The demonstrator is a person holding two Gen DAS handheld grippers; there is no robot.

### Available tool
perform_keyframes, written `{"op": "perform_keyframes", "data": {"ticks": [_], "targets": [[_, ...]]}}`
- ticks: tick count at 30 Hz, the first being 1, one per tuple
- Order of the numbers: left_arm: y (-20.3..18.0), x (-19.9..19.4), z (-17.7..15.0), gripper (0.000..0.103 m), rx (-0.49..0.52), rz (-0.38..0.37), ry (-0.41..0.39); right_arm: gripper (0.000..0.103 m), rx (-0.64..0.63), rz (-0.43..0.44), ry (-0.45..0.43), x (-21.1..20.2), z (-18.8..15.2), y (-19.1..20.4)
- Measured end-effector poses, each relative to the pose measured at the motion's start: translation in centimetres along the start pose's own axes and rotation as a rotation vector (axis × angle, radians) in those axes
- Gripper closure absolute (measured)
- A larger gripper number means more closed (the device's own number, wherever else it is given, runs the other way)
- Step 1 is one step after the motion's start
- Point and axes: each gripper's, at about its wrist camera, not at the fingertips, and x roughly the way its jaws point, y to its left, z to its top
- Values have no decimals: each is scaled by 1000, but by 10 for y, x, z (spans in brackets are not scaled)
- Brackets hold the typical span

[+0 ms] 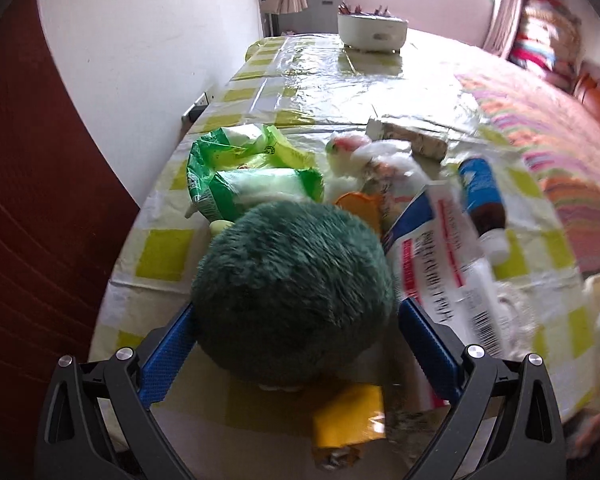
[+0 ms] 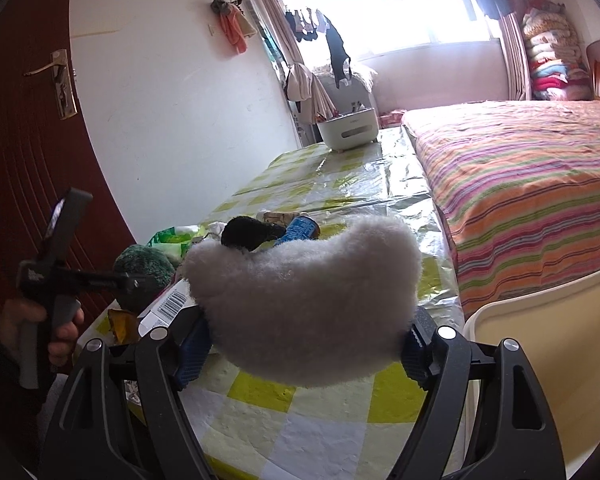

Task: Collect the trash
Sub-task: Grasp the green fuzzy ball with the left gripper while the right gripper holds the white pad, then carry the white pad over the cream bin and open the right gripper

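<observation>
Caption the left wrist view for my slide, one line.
Left tongs clamp a dark green plush ball above a checkered tablecloth littered with wrappers and a medicine box.

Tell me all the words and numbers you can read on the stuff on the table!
None can be read for sure.
White and red box: red printed characters and a barcode, too blurred.
Blue-labelled bottle: print too blurred.
Green wrapper: print too small.
White bin: tiny mark, unreadable.
</observation>
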Motion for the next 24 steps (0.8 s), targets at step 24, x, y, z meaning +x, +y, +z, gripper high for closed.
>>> {"op": "perform_keyframes", "data": {"ticks": [24], "targets": [[12,-93,-2,34,-66,-97,-309,27,33,-65,-93,-23,2,-10]]}}
